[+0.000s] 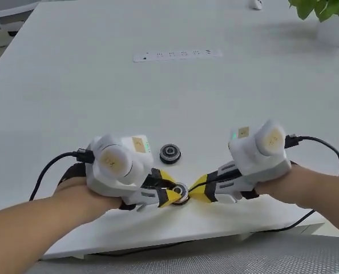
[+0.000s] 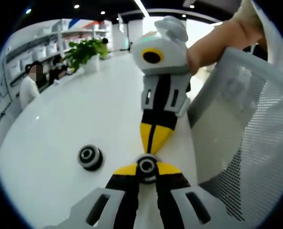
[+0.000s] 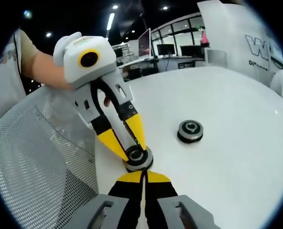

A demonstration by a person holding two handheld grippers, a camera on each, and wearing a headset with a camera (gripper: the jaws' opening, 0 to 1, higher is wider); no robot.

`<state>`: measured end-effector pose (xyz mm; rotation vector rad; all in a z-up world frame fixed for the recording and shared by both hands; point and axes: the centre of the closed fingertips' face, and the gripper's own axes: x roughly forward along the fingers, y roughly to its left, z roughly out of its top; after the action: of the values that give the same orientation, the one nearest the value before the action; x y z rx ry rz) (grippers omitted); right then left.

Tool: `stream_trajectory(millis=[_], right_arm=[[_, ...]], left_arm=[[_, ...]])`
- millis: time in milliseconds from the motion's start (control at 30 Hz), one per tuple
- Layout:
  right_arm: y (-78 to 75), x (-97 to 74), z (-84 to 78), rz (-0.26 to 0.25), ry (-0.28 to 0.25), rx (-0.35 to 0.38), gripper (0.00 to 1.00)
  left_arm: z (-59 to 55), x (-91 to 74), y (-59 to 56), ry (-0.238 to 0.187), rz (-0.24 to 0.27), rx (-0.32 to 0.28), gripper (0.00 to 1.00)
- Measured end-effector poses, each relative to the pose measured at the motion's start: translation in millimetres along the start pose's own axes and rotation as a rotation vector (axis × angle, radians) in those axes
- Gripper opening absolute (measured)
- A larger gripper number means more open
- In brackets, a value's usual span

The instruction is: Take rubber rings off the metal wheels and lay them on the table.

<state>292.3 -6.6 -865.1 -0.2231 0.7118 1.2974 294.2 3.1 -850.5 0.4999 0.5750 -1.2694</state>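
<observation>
Left claw (image 2: 146, 170): clamped around a small metal wheel with black rubber ring (image 2: 147, 164), by the white table (image 1: 101, 85) edge.
Right claw (image 3: 142, 175): jaws together, tips touching that wheel's rim.
Second ringed wheel (image 3: 190, 130): lay free nearby.

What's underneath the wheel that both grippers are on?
White table lies beneath the wheel. The left gripper and right gripper tips hide its lower edge, so contact with the table is unclear.

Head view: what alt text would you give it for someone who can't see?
The left gripper and right gripper, each hand-held, meet at a small metal wheel near the front edge of a white table. A second wheel, black-rimmed, lies just behind it.
</observation>
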Motion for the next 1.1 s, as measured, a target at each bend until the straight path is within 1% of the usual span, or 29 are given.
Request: stream_trajectory(millis=[167, 267, 400, 600, 633, 800, 900, 933, 967, 1033, 1100], right_arm=[[-0.3, -2.1, 1.9, 0.002, -0.016, 0.040, 0.00], [1.2, -2.0, 2.1, 0.003, -0.018, 0.045, 0.00], [1.1, -3.3, 1.8, 0.013, -0.026, 0.083, 0.00], [2.1, -4.9, 2.5, 0.024, -0.040, 0.120, 0.00], [2.7, -5.8, 4.9, 0.031, -0.055, 0.135, 0.00], [2.0, -4.9, 3.3, 0.026, -0.048, 0.145, 0.00], [0.0, -3.9, 3.4, 0.020, -0.051, 0.170, 0.00], [-0.3, -4.0, 4.1, 0.018, -0.055, 0.178, 0.00], [-1.7, -4.5, 7.0, 0.017, -0.071, 0.195, 0.00], [-0.2, -5.0, 11.9, 0.029, -0.097, 0.231, 0.00], [-0.3, -4.5, 10.5, 0.028, -0.095, 0.235, 0.00]], left_arm=[[0.3, -0.1, 0.0, 0.000, 0.001, 0.003, 0.13], [0.3, -0.1, 0.0, -0.002, 0.001, 0.002, 0.13], [0.4, -0.1, -0.9, -0.004, 0.000, 0.003, 0.13], [0.4, 0.1, -2.0, -0.006, -0.005, 0.005, 0.13], [0.3, 0.1, -2.0, -0.006, -0.005, 0.006, 0.13], [0.0, -0.1, -2.0, -0.009, -0.005, 0.004, 0.12], [0.2, -0.2, -1.9, -0.010, -0.003, 0.002, 0.12], [0.2, -0.2, -1.8, -0.010, -0.002, 0.001, 0.12], [0.2, -0.2, -1.7, -0.009, -0.002, 0.001, 0.12], [0.3, -0.2, -1.7, -0.008, 0.000, 0.002, 0.12], [0.4, -0.1, -1.3, -0.007, 0.002, 0.002, 0.12]])
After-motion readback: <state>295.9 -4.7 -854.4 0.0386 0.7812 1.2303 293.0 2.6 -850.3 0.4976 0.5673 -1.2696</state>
